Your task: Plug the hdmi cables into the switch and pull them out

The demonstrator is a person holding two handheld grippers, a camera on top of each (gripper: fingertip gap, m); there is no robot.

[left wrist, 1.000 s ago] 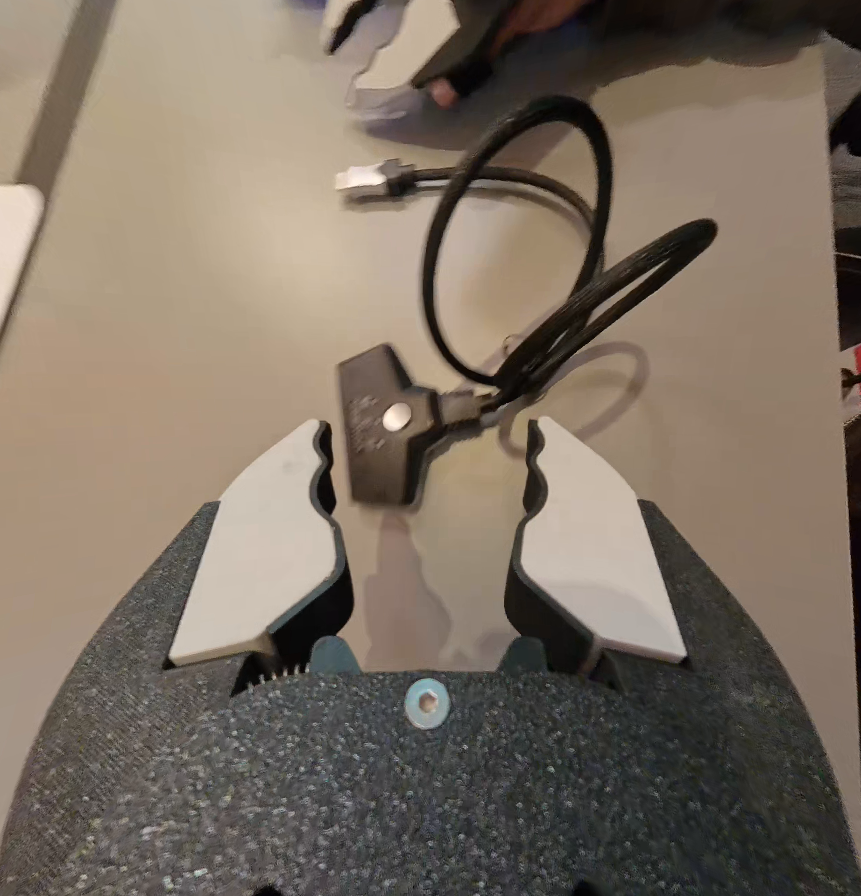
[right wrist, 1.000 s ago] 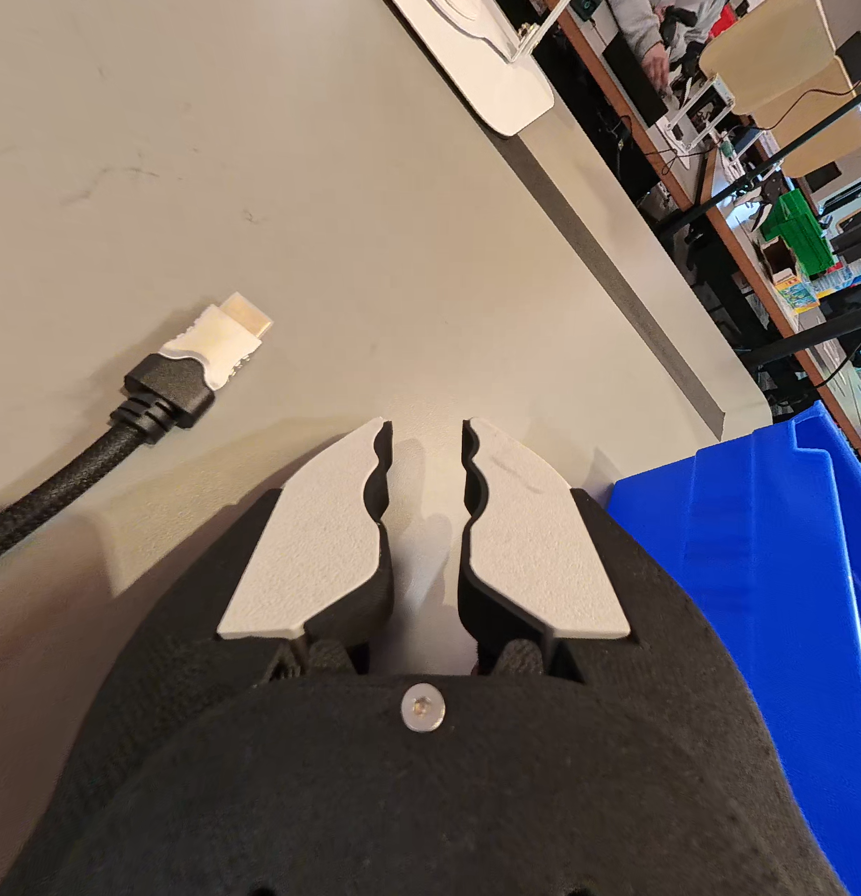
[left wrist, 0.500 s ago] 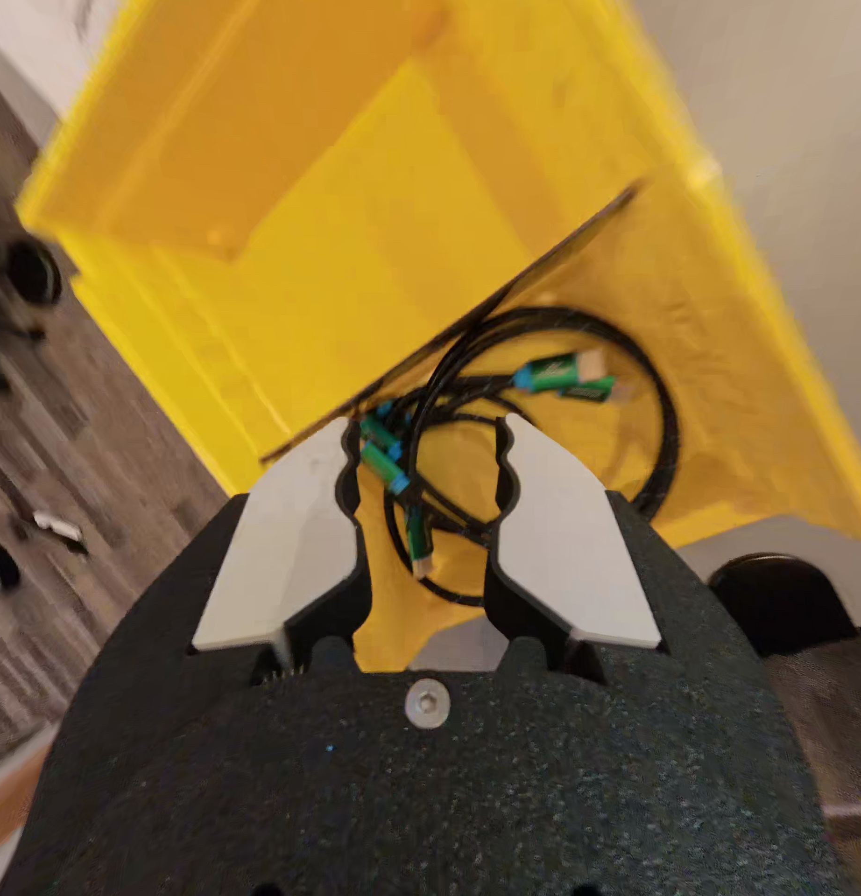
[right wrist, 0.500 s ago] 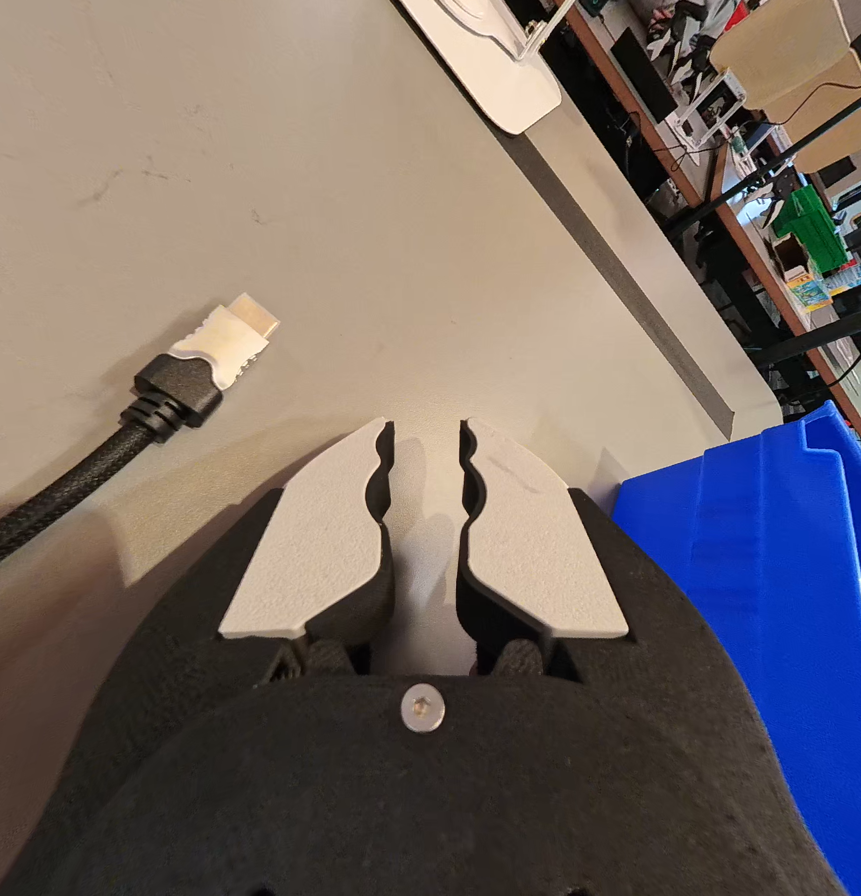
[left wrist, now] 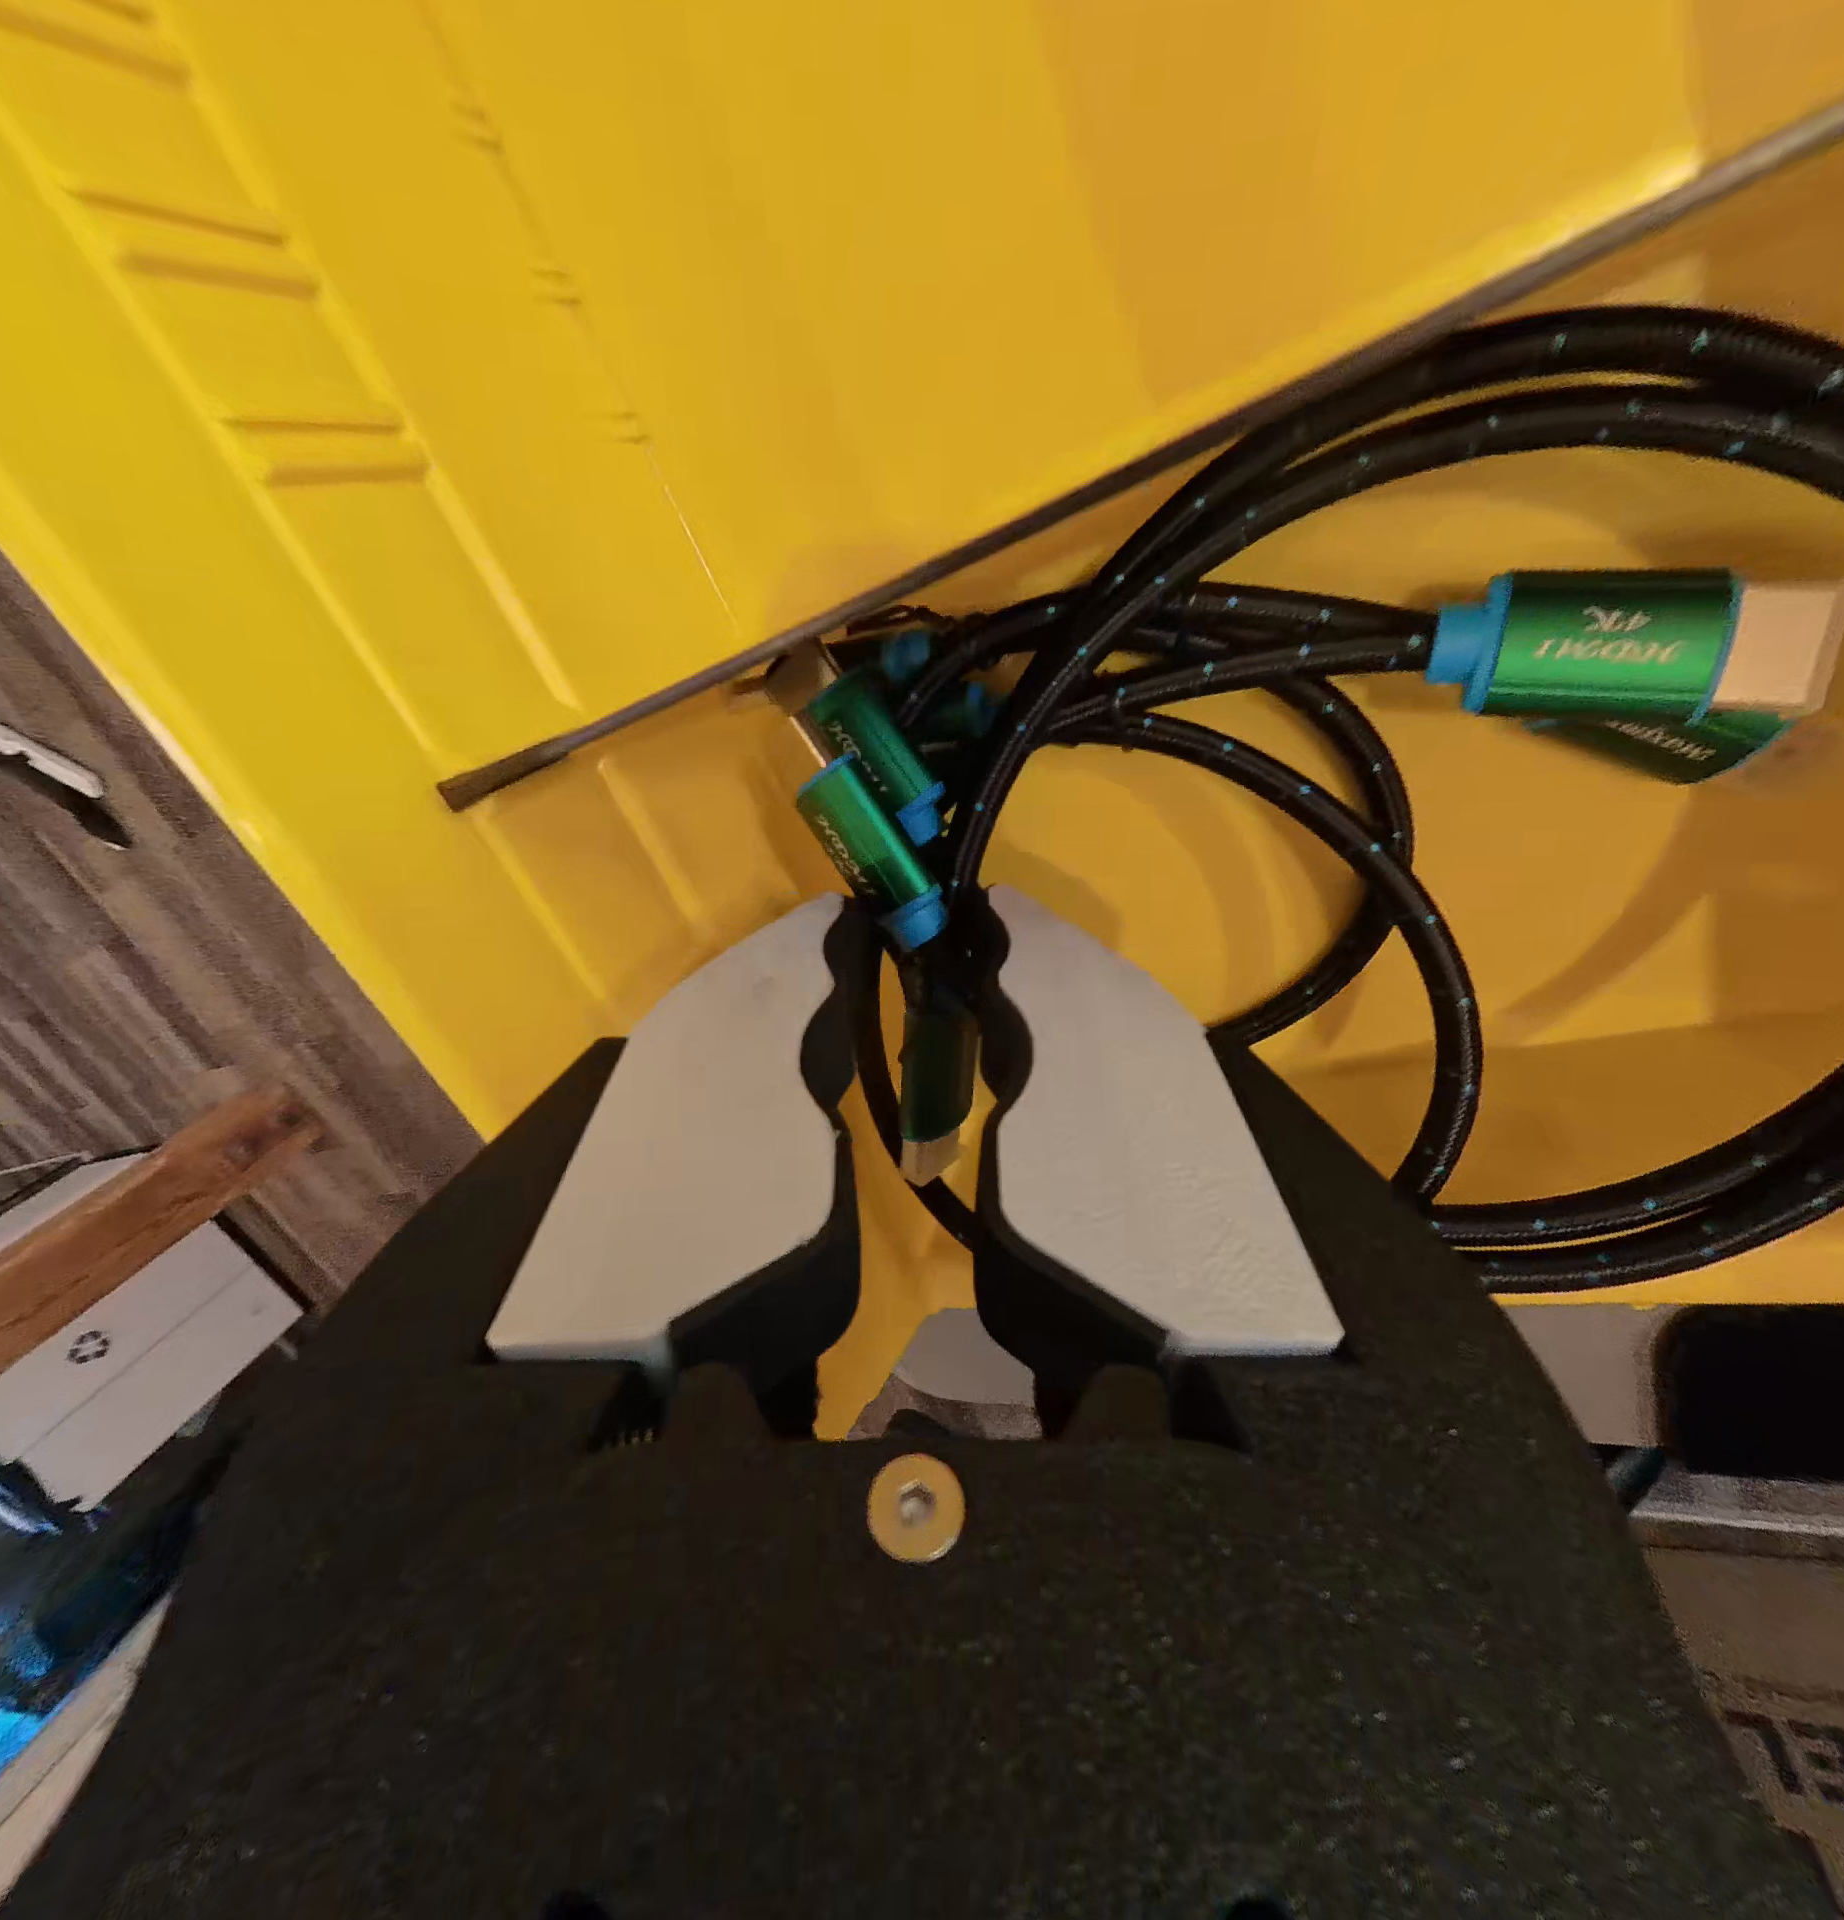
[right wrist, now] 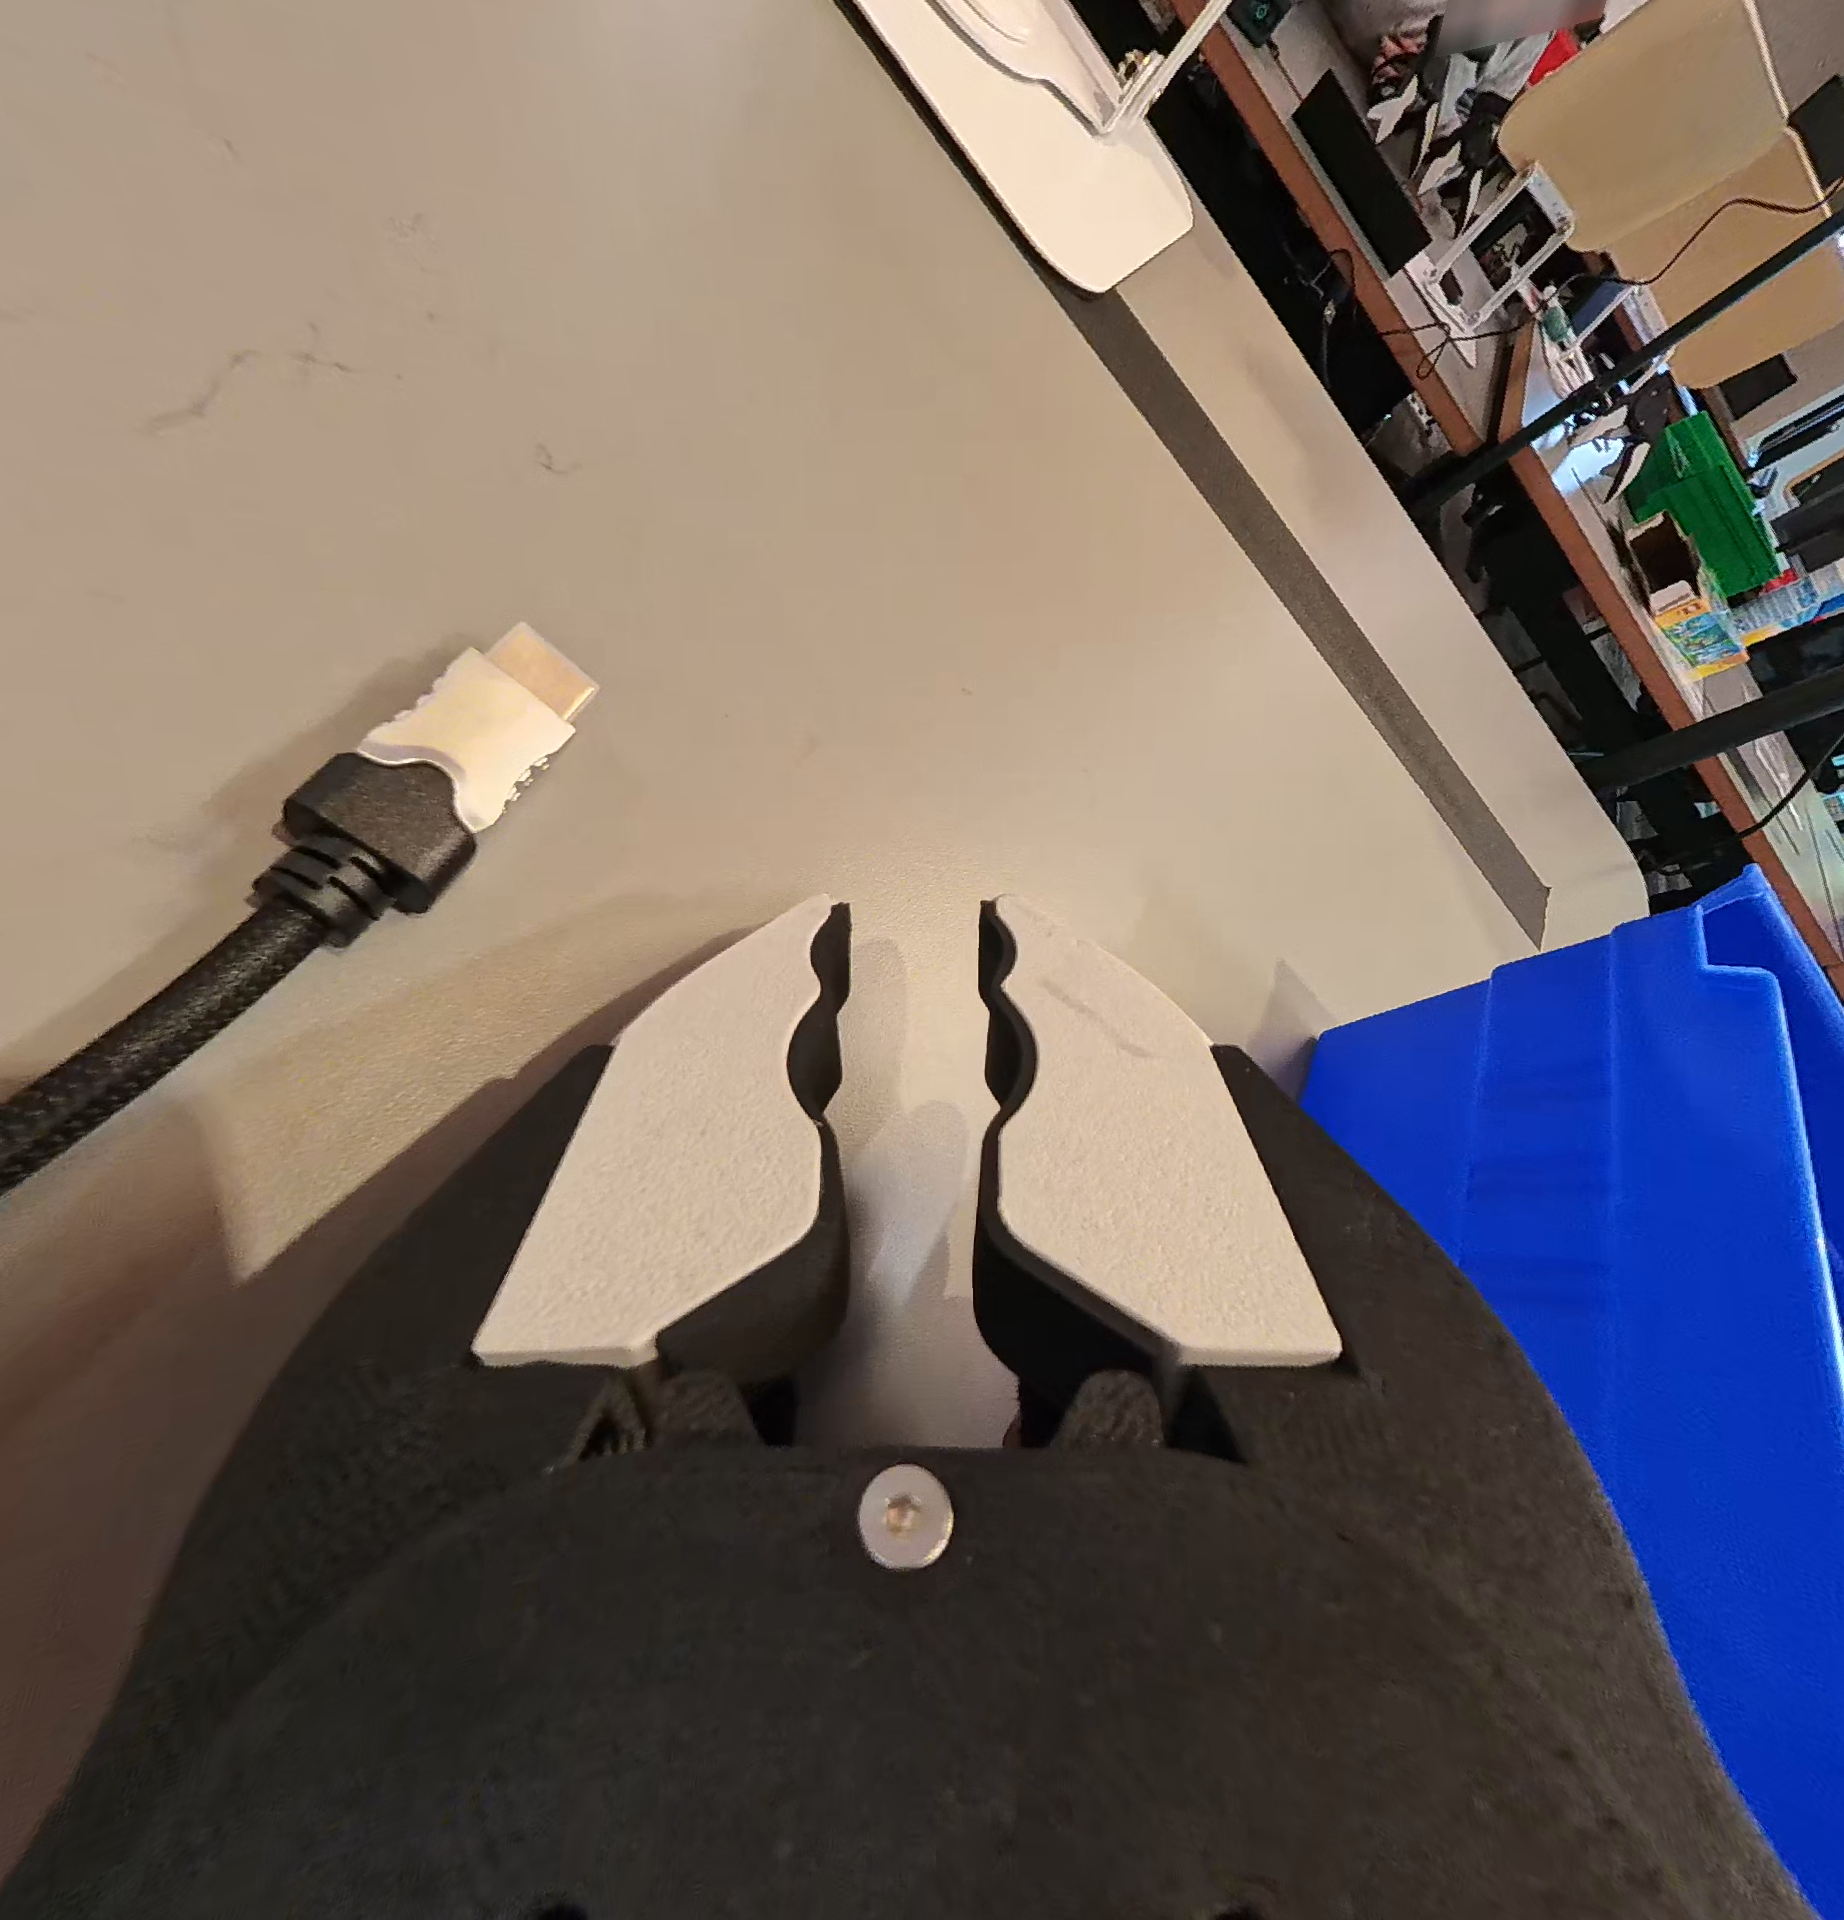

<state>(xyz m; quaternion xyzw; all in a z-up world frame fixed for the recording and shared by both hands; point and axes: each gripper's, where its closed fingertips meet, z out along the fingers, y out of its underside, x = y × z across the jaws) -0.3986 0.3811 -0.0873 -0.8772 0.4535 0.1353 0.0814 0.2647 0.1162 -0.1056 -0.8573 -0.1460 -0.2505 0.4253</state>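
My left gripper (left wrist: 916, 914) is inside a yellow bin (left wrist: 482, 312), down among coiled black braided cables (left wrist: 1417, 935) with green plugs. Its fingers are closed on the bundle. Black cable strands and one green plug (left wrist: 933, 1081) lie between the pads, and another green plug (left wrist: 866, 842) with a blue collar sits right at the fingertips. A larger green plug (left wrist: 1614, 644) lies at the right. My right gripper (right wrist: 913, 920) hovers low over the grey table (right wrist: 689, 416), its jaws slightly apart with nothing between them. A black cable (right wrist: 149, 1049) with a silver plug (right wrist: 482, 727) lies to its left.
A blue bin (right wrist: 1624, 1195) stands close to the right of my right gripper. A white flat base (right wrist: 1053, 135) sits at the table's far edge, with cluttered shelves beyond. Wooden floor (left wrist: 118, 727) shows left of the yellow bin. Left tips to right tips: about 70 centimeters.
My left gripper left the table and the black cable there, swung into the yellow bin, and closed its jaws around the green-plug cables. My right gripper has barely moved.
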